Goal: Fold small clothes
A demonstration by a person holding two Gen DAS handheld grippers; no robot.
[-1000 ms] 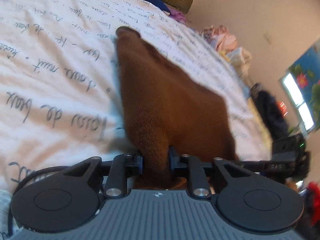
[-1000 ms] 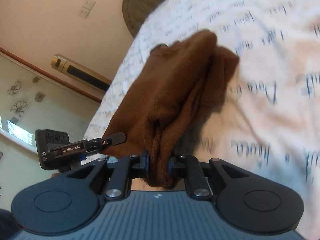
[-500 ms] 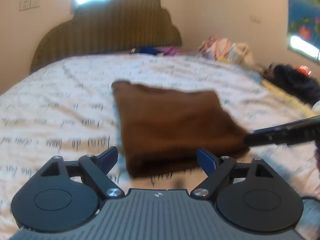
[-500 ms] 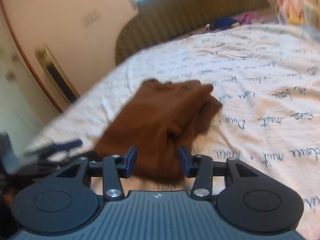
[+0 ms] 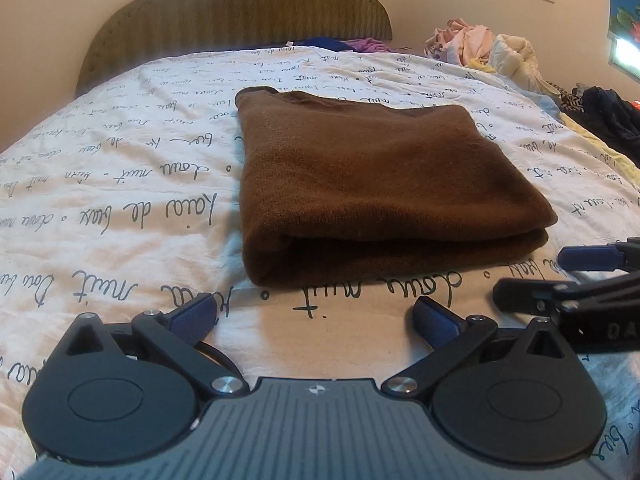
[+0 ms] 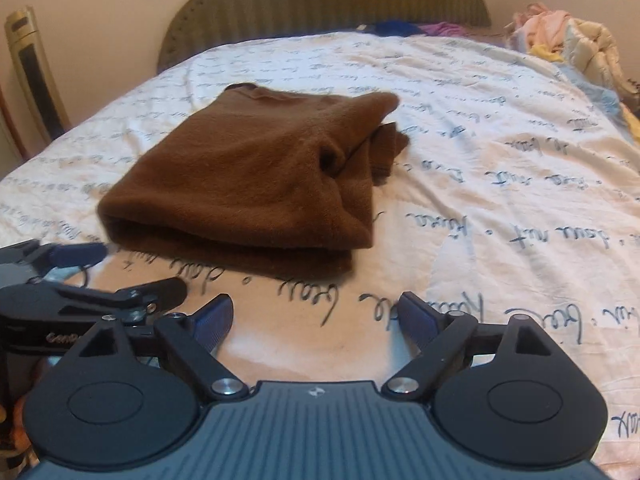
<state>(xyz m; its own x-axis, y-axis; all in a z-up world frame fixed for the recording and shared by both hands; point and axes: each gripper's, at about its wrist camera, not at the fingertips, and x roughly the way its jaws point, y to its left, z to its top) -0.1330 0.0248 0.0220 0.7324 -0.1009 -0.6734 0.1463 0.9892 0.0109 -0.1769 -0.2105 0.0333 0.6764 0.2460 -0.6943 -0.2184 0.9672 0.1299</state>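
1. Where the bed met the far wall, a ribbed olive headboard [image 5: 236, 12] stood, with blue and purple clothes [image 5: 344, 43] bunched at its foot; a heap of pale pink and cream laundry [image 5: 484, 46] lay at the far right edge, and dark garments [image 5: 608, 116] sat nearer on the right.
2. A tall gold-trimmed unit [image 6: 36, 76] stood against the left wall in the right wrist view.
3. The bed was covered by a white sheet printed with handwriting [image 5: 120, 200], lightly creased, under cream walls.
4. The folded brown garment [image 5: 372, 176] lay flat mid-bed, its folded edge toward the cameras, with a rumpled flap at its right side in the right wrist view.
5. The left gripper [image 5: 316, 316] had its jaws spread wide, having just been opening, with nothing between them; the garment lay just beyond its fingertips, untouched.
6. The right gripper [image 6: 316, 316] likewise gaped, freshly opened and empty, near the garment's right corner.
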